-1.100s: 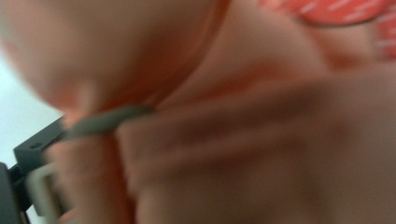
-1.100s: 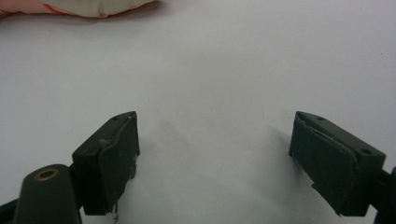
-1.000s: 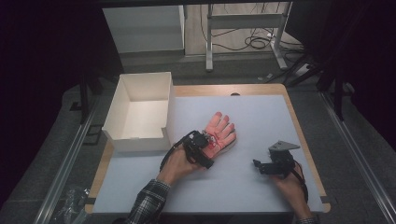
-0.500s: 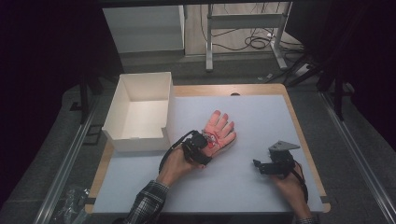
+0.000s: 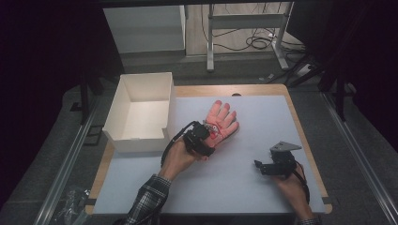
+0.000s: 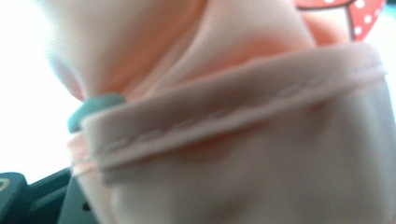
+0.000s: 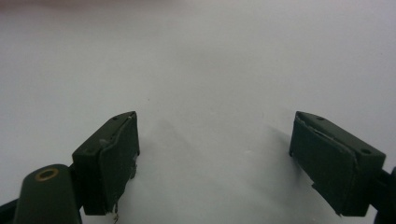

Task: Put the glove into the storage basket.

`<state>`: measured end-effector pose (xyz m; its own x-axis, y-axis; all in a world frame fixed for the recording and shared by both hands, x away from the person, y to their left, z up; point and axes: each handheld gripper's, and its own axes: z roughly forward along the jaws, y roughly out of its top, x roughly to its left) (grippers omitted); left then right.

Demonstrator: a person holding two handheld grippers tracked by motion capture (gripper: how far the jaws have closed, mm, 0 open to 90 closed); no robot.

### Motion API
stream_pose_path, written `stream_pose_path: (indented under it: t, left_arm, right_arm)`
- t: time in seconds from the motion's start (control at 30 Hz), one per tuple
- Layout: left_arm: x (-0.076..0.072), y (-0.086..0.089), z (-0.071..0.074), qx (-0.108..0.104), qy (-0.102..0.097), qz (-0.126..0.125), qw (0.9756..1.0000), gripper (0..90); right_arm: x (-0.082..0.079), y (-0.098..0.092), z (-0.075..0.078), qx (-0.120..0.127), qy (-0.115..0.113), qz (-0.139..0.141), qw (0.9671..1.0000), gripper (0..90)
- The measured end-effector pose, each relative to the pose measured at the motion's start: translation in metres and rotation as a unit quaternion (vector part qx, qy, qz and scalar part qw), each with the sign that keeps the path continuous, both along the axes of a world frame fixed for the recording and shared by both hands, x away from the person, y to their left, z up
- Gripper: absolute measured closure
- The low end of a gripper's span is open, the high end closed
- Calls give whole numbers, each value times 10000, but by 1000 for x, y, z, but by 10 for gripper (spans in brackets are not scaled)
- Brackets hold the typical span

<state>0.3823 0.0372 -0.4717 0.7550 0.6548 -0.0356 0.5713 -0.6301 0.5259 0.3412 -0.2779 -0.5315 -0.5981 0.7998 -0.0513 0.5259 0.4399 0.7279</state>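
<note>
A pink glove (image 5: 223,118) with a red dotted patch lies fingers spread on the white mat, pointing away from me. My left gripper (image 5: 209,135) is at the glove's wrist end and is shut on the cuff. In the left gripper view the stitched cuff of the glove (image 6: 243,140) is bunched close against the lens, with a green pad (image 6: 95,105) pressed on its left edge. My right gripper (image 5: 259,165) rests low at the right of the mat, pointing left. Its jaws (image 7: 215,140) stand wide open over bare mat, nothing between them.
An open white cardboard box (image 5: 123,140) stands at the left edge of the table, next to my left hand. The white mat (image 5: 234,187) covers the wooden table. Table legs and cables lie on the floor beyond the far edge.
My left gripper has closed on the glove's cuff and lifted it slightly off the mat. The right gripper has not moved.
</note>
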Motion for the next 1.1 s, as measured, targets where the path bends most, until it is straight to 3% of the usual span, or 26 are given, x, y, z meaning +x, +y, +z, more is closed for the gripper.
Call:
stream_pose_path:
  t: [0.37, 0.6, 0.93, 1.1]
  left_arm:
    - [15, 7, 34, -125, -48, 359, 9993, 400]
    - [28, 13, 50, -48, -77, 556, 9984, 397]
    - [44, 35, 77, -118, -175, 928, 9955, 392]
    - [49, 50, 93, -123, -286, 1183, 9925, 391]
  right_arm:
    - [0, 0, 0, 14, 4, -4, 10000, 161]
    - [0, 0, 0, 16, 3, -3, 10000, 162]
    - [0, 0, 0, 12, 1, 5, 10000, 161]
    - [0, 0, 0, 10, -1, 10, 10000, 161]
